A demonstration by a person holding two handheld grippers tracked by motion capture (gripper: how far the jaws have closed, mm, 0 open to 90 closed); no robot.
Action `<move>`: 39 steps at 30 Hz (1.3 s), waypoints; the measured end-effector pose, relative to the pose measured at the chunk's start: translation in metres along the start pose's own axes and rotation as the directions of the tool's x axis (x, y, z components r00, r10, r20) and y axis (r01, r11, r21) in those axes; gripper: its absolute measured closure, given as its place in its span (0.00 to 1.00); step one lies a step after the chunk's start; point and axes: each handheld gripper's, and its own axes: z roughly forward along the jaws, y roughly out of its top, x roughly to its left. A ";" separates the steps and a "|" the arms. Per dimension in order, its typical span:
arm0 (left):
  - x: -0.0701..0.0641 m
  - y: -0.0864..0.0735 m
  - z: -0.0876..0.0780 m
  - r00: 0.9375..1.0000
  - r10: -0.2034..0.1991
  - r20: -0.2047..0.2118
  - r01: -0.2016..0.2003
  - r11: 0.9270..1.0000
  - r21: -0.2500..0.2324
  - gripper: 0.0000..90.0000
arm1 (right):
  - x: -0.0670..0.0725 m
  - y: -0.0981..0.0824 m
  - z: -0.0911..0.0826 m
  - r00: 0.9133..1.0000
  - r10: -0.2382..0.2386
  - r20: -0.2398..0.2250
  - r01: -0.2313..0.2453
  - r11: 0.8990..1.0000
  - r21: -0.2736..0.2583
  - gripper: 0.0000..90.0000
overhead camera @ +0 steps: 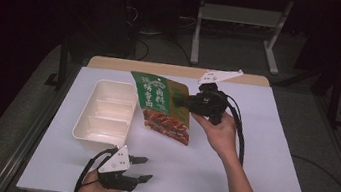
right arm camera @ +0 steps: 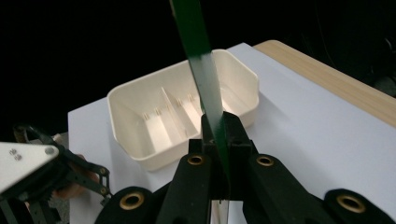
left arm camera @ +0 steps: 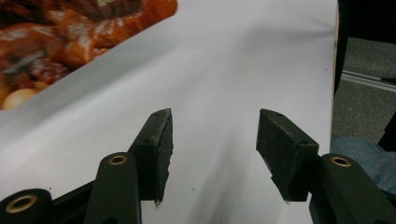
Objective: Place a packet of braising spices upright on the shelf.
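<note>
White-covered table (overhead camera: 250, 158), cream divided tray (overhead camera: 105, 112) on it.

- The snack bag (overhead camera: 162, 106) is green on top with pale lettering, and a brown-orange food picture fills its lower part.
- The divided tray (overhead camera: 105, 112) is cream-white all over.
- The bench (overhead camera: 251, 153) has a white cover and a light wood edge.
- Both grippers, left gripper (overhead camera: 140, 168) and right gripper (overhead camera: 183, 100), are black with grey-white plates.

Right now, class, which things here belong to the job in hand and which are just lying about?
In the job:
- right gripper, shut on the pouch
- tray
- left gripper, open

Lying about:
- desk legs behind the table
</note>
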 end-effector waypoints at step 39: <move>0.003 -0.006 -0.002 1.000 0.011 0.001 -0.011 0.999 -0.030 0.41 | 0.017 0.071 0.101 0.990 -0.074 -0.118 0.069 0.996 -0.048 1.00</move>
